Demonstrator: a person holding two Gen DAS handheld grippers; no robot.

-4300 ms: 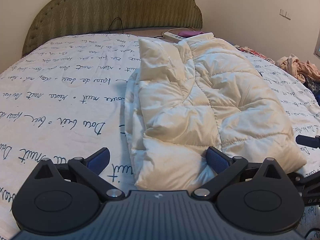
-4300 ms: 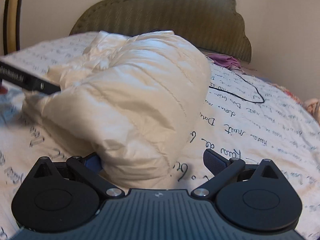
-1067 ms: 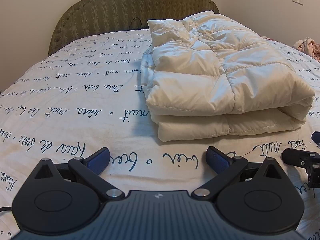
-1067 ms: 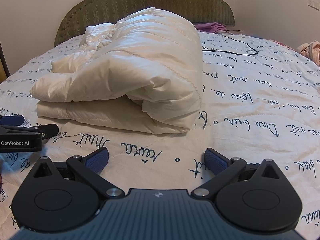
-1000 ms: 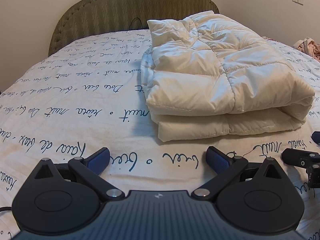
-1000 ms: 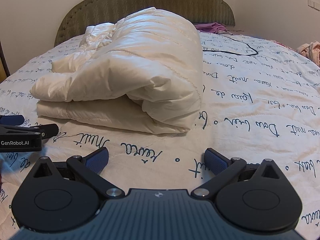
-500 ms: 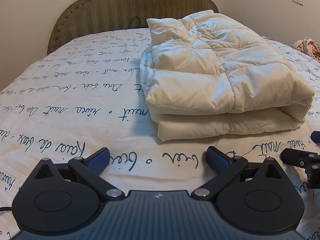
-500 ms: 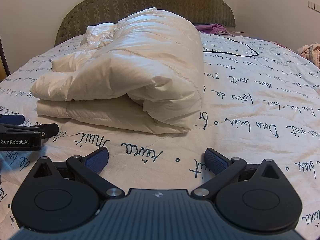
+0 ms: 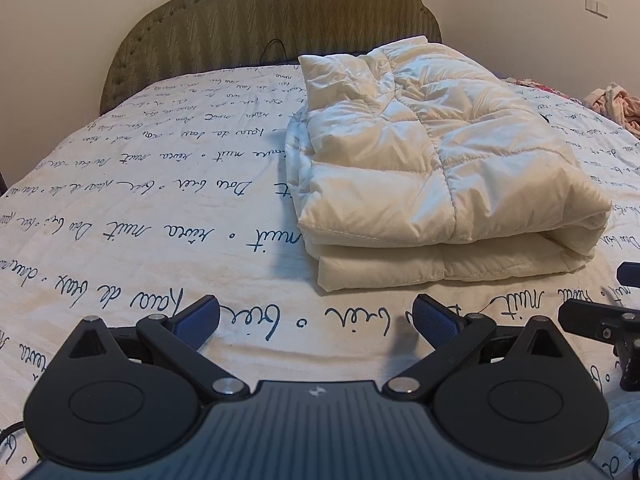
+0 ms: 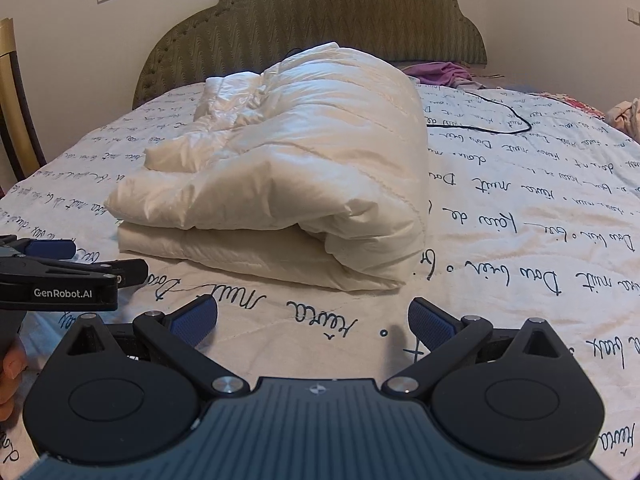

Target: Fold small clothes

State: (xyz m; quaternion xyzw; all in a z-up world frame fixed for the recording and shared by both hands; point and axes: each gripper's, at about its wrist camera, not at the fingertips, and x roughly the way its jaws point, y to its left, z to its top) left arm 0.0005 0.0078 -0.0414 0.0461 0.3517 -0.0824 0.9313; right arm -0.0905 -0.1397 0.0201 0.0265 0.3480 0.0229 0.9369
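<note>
A cream puffy quilted jacket (image 9: 440, 176) lies folded in two layers on the bed, also shown in the right wrist view (image 10: 296, 184). My left gripper (image 9: 316, 320) is open and empty, a little in front of the jacket's near edge. My right gripper (image 10: 312, 320) is open and empty, in front of the jacket's folded end. Neither touches the jacket. The right gripper's tip shows at the right edge of the left wrist view (image 9: 600, 320); the left gripper's body shows at the left of the right wrist view (image 10: 60, 276).
The bed has a white cover with dark handwriting (image 9: 140, 208) and a green padded headboard (image 9: 272, 12). A black cable (image 10: 492, 120) and purple cloth (image 10: 440, 70) lie near the headboard. More clothes (image 9: 616, 106) are piled at the far right.
Since 4.3 s ago the jacket has been folded in half and both grippers have drawn back from it. Over the last second almost nothing has moved.
</note>
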